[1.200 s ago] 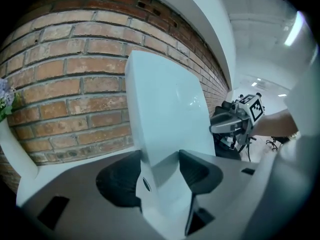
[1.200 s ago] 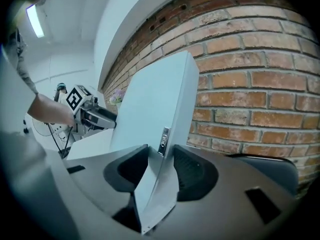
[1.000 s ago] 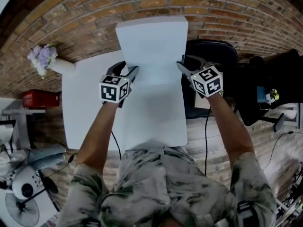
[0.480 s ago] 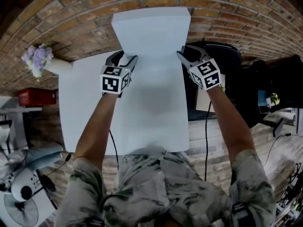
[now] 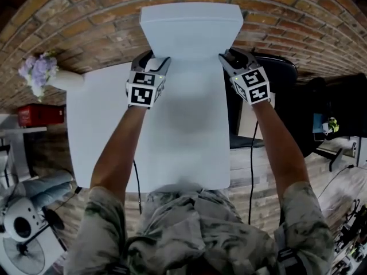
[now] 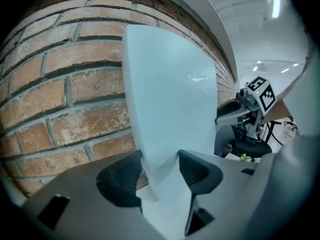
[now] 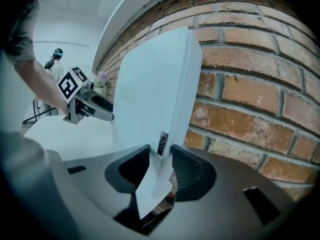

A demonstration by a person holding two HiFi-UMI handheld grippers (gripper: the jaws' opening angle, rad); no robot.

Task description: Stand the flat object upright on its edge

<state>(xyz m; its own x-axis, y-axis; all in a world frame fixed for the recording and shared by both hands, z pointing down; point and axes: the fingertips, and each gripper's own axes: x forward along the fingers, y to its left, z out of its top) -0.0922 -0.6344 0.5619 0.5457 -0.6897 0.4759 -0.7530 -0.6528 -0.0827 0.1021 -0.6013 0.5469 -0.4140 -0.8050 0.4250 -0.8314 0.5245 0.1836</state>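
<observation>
A white flat board [image 5: 191, 30] stands nearly upright at the far side of the white table [image 5: 97, 125], close to the brick wall [image 5: 86, 16]. My left gripper [image 5: 157, 67] is shut on its left edge and my right gripper [image 5: 226, 62] on its right edge. In the left gripper view the board [image 6: 170, 94] rises between both pads [image 6: 197, 171]. The right gripper view shows the board's [image 7: 150, 94] thin edge pinched by the pads [image 7: 185, 171]. The right jaws have just been closing a little on that edge.
A white vase of purple flowers [image 5: 40, 73] sits at the table's left corner. A red box [image 5: 40, 114] lies beyond it on the left. A black chair [image 5: 275, 67] stands to the right of the table, and a fan [image 5: 23, 234] is on the floor at lower left.
Both grippers have carried the board away from me toward the brick wall. The board's top now sits higher in the head view and stands steeper.
</observation>
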